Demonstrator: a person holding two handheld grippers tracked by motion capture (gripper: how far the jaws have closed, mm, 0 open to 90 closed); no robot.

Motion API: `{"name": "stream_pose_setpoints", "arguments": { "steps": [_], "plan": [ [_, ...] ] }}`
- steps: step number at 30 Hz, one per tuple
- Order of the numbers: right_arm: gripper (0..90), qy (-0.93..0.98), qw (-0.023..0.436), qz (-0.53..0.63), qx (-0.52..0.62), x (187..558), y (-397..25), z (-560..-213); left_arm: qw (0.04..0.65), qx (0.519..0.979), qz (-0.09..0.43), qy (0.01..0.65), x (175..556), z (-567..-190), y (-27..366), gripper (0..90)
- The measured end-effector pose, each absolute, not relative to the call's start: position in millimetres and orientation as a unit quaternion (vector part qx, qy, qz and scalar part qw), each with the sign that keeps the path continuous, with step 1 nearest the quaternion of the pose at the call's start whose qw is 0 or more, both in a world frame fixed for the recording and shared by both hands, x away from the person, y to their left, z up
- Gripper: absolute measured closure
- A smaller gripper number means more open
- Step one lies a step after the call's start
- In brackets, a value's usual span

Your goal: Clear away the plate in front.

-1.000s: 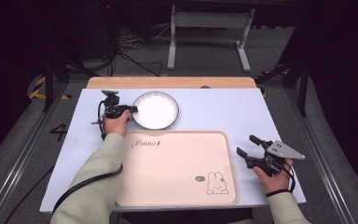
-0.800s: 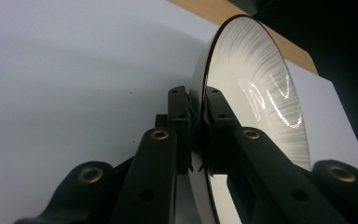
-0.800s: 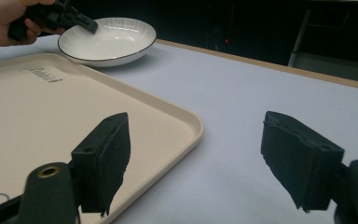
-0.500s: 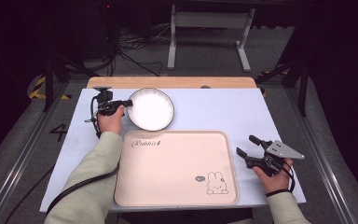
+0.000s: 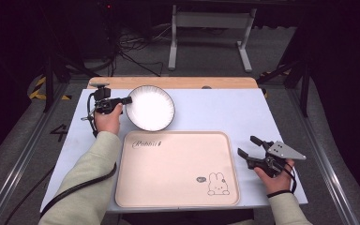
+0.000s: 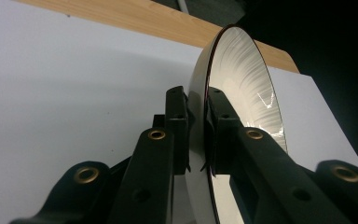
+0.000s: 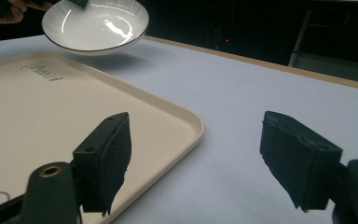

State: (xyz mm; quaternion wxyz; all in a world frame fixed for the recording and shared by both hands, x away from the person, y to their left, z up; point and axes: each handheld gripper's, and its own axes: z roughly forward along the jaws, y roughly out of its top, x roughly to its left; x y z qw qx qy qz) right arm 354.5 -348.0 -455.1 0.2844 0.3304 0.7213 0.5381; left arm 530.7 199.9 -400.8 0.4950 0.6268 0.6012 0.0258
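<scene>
A white plate [image 5: 150,107] with a thin dark rim and fine ribbing inside — round and shallow. It hangs lifted above the pale surface [image 5: 215,112], its shadow beneath, tilted slightly, pinched at its nine o'clock edge — just beyond the tray's [image 5: 178,168] far-left corner.

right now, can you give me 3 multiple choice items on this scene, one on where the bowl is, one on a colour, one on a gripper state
1. Where is the bowl?
A. flat on the tray
B. lifted off the table, beyond the tray's far edge
C. on the floor

2. What colour is the tray?
A. beige
B. green
C. black

3. How does the right gripper stand?
A. shut on the tray
B. shut on the bowl
C. open, holding nothing

Answers: 1 B, the right gripper view shows its shadow on the table beneath it, with the left gripper clamping its rim. 2 A, beige with a rabbit drawing. 3 C, its jaws stand wide apart over the table.
</scene>
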Motion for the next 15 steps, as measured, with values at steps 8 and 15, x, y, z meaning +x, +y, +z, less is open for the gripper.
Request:
{"name": "stream_pose_setpoints", "arguments": {
  "steps": [8,15],
  "plan": [
    [25.7,0.721,0.284,0.539,0.330,355,-348,-455,0.504,0.644,0.045,0.575,520,-382,196,81.8],
    [25.9,0.721,0.284,0.539,0.330,354,-348,-455,0.514,0.655,0.044,0.551,511,-368,190,81.8]
  ]
}}
